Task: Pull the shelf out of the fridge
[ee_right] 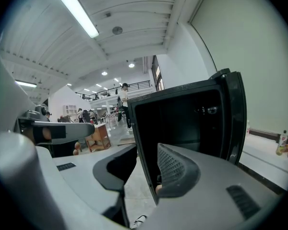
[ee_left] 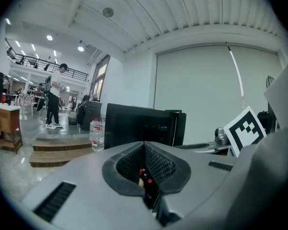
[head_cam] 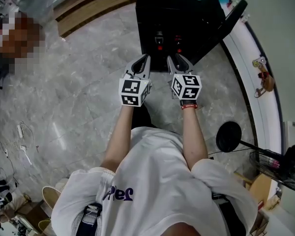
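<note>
Fridge (head_cam: 187,28) black — shirt (head_cam: 157,171) print purple, unreadable

The fridge (head_cam: 179,23) stood on the floor (head_cam: 88,82) at 12 o'clock, its door (head_cam: 231,21) swung out toward 2 o'clock, the left tool (head_cam: 146,58) and right tool (head_cam: 171,58) side by side just before it, steps (head_cam: 88,6) at 11 o'clock, a fan (head_cam: 274,162) at 4 o'clock.

The head view looks steeply down from above onto the black fridge (head_cam: 179,18); both gripper views face it near level, close by, the left seemingly farther off
</note>
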Tool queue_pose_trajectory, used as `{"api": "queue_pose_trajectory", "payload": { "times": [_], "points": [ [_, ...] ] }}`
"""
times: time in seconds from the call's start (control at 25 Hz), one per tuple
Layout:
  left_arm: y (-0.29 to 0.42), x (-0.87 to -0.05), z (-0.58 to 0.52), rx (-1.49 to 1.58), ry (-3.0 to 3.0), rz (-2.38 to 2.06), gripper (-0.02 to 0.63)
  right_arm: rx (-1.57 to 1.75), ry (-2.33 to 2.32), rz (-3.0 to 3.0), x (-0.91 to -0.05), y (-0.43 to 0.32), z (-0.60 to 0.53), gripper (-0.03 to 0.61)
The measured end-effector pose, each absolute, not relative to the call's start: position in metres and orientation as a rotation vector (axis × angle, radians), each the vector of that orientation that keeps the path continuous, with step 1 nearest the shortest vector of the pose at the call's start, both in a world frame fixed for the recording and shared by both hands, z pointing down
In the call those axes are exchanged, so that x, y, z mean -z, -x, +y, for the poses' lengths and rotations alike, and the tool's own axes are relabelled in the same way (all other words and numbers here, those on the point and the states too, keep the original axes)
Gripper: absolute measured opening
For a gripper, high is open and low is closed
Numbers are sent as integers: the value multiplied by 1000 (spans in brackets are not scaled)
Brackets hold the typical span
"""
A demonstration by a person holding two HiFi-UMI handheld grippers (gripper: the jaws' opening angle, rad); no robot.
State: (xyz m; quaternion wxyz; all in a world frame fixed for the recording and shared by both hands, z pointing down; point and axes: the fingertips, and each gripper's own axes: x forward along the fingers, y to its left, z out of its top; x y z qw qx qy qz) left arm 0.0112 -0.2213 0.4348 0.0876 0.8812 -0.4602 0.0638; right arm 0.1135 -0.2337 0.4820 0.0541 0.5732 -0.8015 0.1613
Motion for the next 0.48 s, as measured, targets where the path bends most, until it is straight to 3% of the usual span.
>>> {"api": "queue_pose_trajectory", "payload": {
  "times": [0.48],
  "points": [
    [-22, -465, -264, -198, -2633, -1296, 17, -681, -1794, -2404, -533, -118, -286, 193]
  ]
}}
